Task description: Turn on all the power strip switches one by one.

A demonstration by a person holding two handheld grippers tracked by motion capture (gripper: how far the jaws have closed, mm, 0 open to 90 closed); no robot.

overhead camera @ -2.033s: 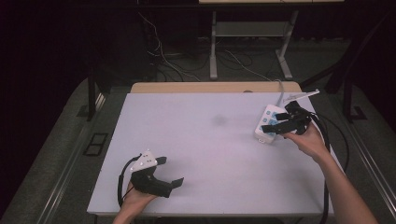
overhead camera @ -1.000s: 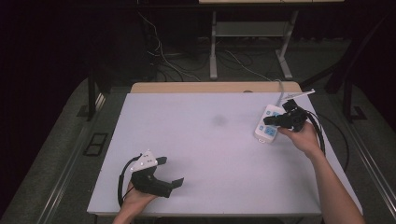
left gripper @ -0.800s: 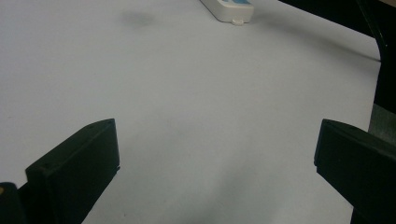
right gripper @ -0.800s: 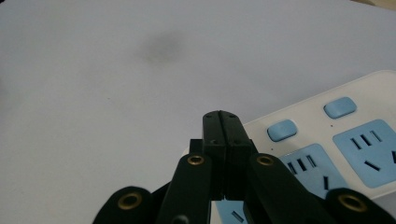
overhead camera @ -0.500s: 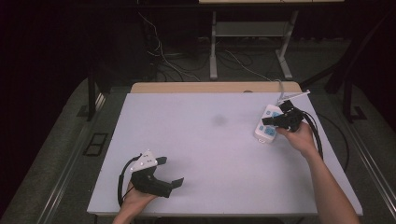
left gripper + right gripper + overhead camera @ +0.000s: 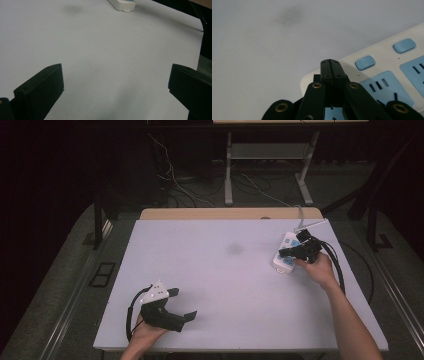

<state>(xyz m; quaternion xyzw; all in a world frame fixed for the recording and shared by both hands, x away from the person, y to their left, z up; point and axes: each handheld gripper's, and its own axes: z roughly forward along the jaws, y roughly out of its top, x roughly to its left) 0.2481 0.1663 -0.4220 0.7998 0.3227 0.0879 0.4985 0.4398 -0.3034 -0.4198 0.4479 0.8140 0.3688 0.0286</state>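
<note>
- Your left gripper (image 6: 172,312) rests low on the near-left part of the table (image 6: 210,270), its jaws spread wide with nothing between them. In the left gripper view they frame bare tabletop.
- From that gripper the power strip (image 6: 122,3) lies far off, ahead and across the table, so your left hand is well apart from it and looks out of the coming move.
- Between the two hands the white surface is open, marked by one faint dark smudge (image 6: 234,249) near the middle.
- The power strip (image 6: 286,254) sits at the far right of the table, its long axis running from near-left to far-right, with its cable leaving toward the back edge.
- Your right gripper (image 6: 295,251) is directly over the strip, jaws pressed together and holding nothing. In the right gripper view the closed tips (image 6: 333,67) hang over the strip's near corner, just beside a blue switch button (image 6: 365,62).
- The right table edge is near that hand; free room lies leftward and toward you.
</note>
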